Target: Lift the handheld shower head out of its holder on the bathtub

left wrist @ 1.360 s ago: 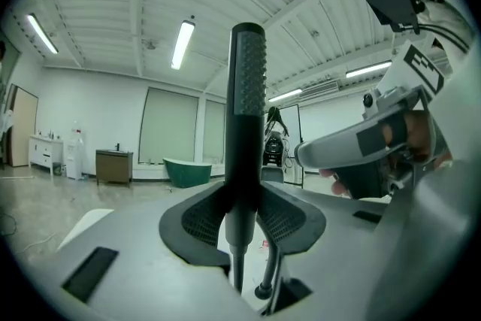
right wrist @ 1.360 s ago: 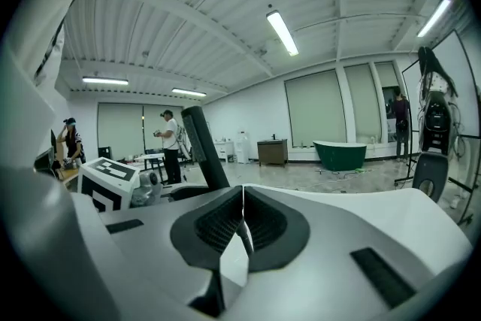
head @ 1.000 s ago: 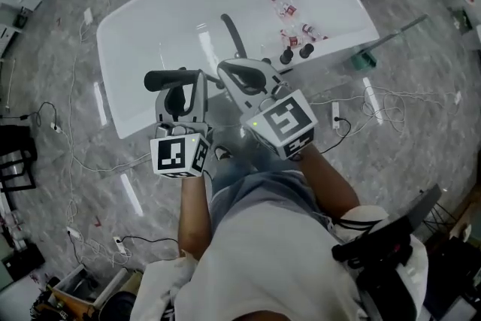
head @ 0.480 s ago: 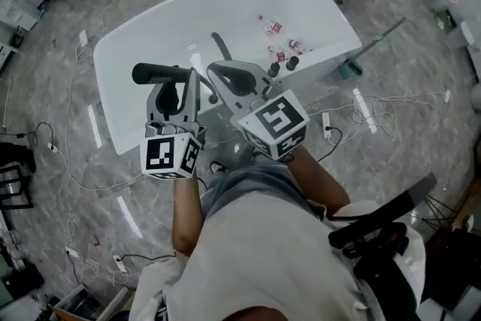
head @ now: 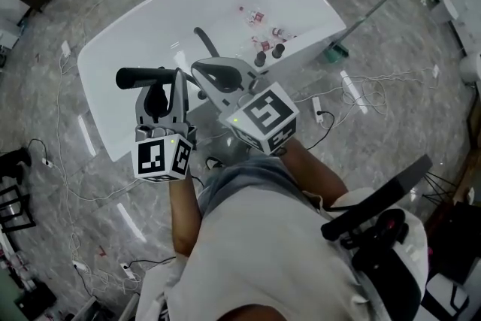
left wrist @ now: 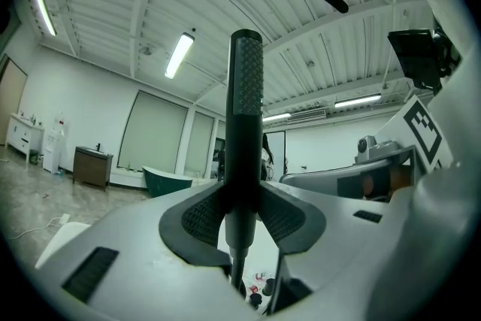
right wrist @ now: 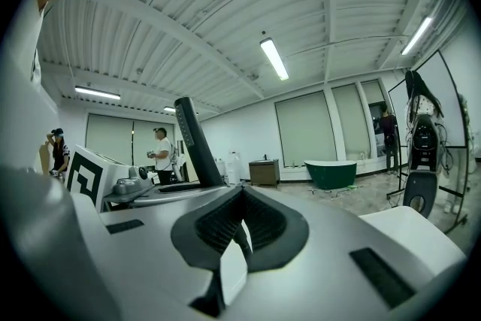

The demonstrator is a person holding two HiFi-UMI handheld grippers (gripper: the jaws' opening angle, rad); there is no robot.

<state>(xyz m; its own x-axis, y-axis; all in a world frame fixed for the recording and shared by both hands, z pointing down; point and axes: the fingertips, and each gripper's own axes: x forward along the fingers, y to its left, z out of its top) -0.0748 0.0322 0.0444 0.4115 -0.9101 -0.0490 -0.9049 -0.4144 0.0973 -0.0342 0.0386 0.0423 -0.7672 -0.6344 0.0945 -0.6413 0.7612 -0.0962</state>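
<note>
pale shirt [head: 263, 252], grey left tongs [left wrist: 244, 222], grey right tongs [right wrist: 242, 229], marker cubes [head: 160, 156]

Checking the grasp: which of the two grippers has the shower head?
The left gripper: its pads clamp the handle of the shower head. The right gripper has its jaws closed together with no shower head between them.

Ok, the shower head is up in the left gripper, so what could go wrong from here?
1. The left gripper pinches the shower head low on its handle, with most of its length above the pads, so it may pivot or slip.
2. Its hose hangs down towards the bathtub; lifting further may pull it taut.
3. The right gripper sits close beside it, so a swing could knock the head.
</note>
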